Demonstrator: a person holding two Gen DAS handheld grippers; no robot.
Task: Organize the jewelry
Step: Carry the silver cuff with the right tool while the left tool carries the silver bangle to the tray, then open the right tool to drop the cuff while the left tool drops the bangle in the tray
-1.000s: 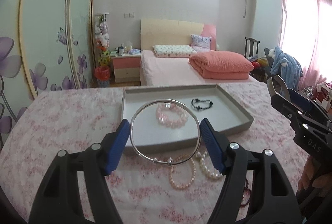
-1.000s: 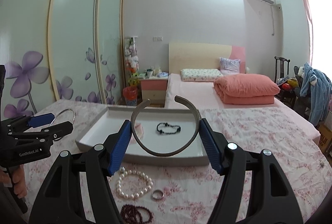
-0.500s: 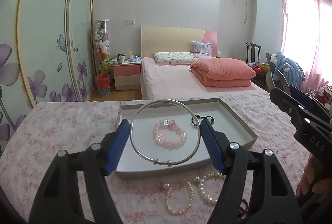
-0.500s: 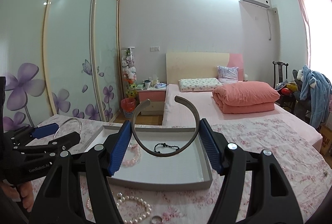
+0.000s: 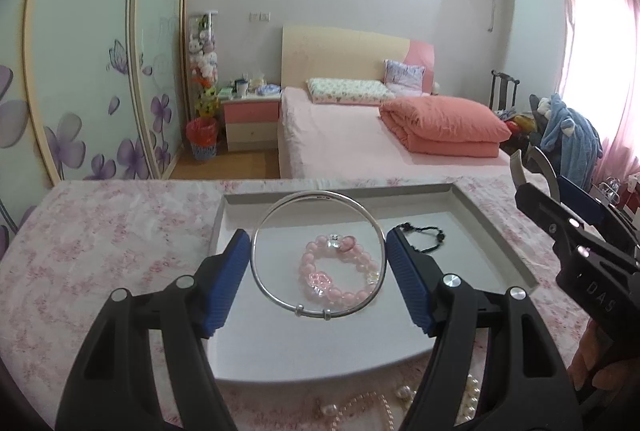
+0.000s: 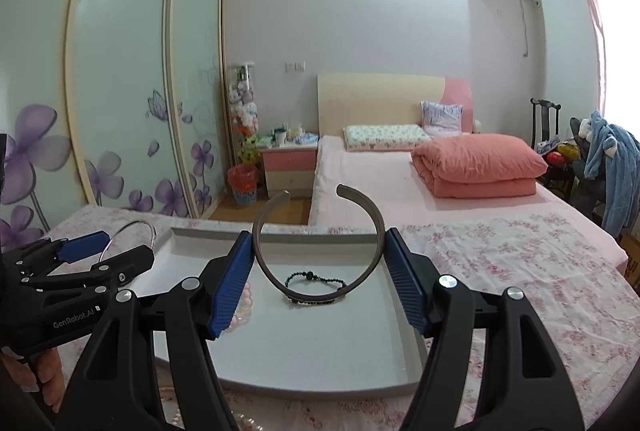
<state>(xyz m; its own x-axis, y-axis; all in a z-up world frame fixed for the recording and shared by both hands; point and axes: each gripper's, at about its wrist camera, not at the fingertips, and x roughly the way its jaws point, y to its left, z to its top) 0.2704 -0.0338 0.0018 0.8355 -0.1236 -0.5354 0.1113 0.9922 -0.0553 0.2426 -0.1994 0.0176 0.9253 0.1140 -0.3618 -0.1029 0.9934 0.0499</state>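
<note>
Your left gripper [image 5: 318,265], marked "GenRobot.AI", clamps one silver bangle [image 5: 280,301] and your right gripper [image 6: 319,271] one grey cuff [image 6: 276,281], both above the tray [image 5: 496,227] holding two bracelets.

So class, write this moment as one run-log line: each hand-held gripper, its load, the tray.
left hand-held gripper: holds silver bangle | right hand-held gripper: holds open cuff | tray: pink bracelet, black bracelet
</note>
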